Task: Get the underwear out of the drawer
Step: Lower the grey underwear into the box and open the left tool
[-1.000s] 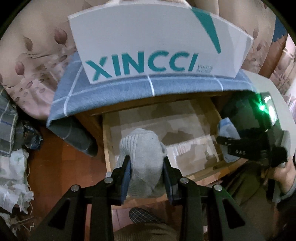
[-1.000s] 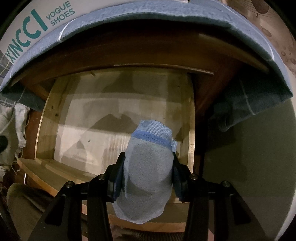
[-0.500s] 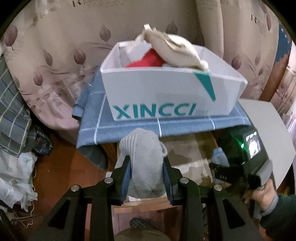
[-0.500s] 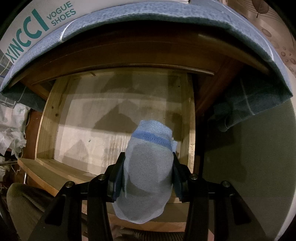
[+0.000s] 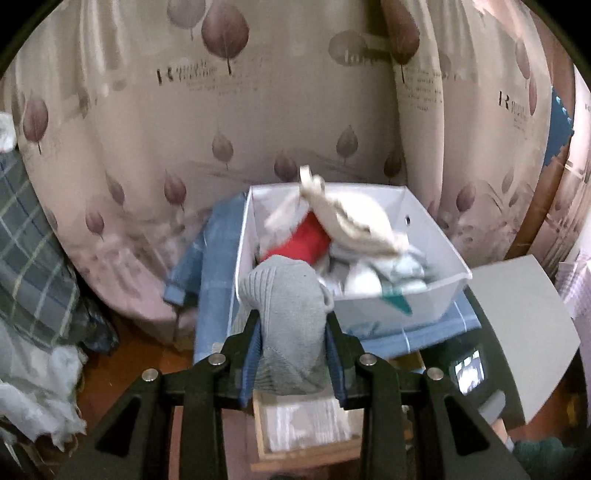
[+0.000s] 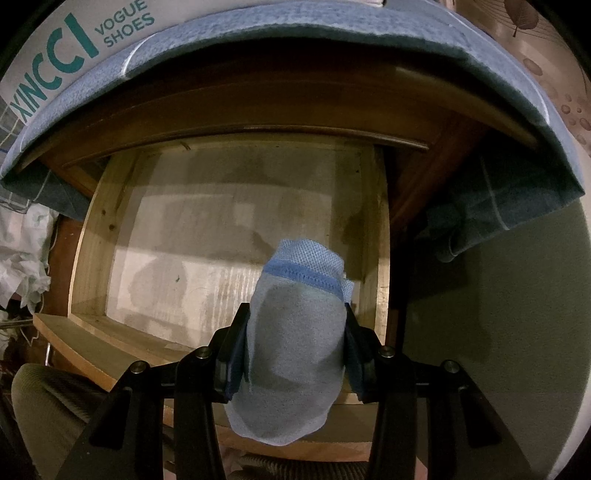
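The left gripper (image 5: 291, 347) is clenched on a grey ribbed garment (image 5: 288, 317), a rolled bundle that fills the gap between the two fingers and bulges out above and below them. In the left wrist view the bundle hangs in front of the near wall of a white shoe box (image 5: 424, 236), which sits on a blue checked cloth (image 5: 214, 273); the box holds a cream piece (image 5: 354, 218), a red piece (image 5: 306, 240) and other pale fabric. A leaf-printed curtain (image 5: 184, 129) hangs behind the box, and part of the drawer shows below the gripper.

The right gripper (image 6: 295, 339) is clamped on a light blue garment (image 6: 295, 354) with a darker blue band near its top. The bundle is pinched at its sides and sticks out past the fingertips and down toward the camera. It is held above the front right part of the open wooden drawer (image 6: 88, 236), whose pale lined bottom shows bare behind it. The blue cloth (image 6: 332, 26) overhangs the worktop edge above the drawer.
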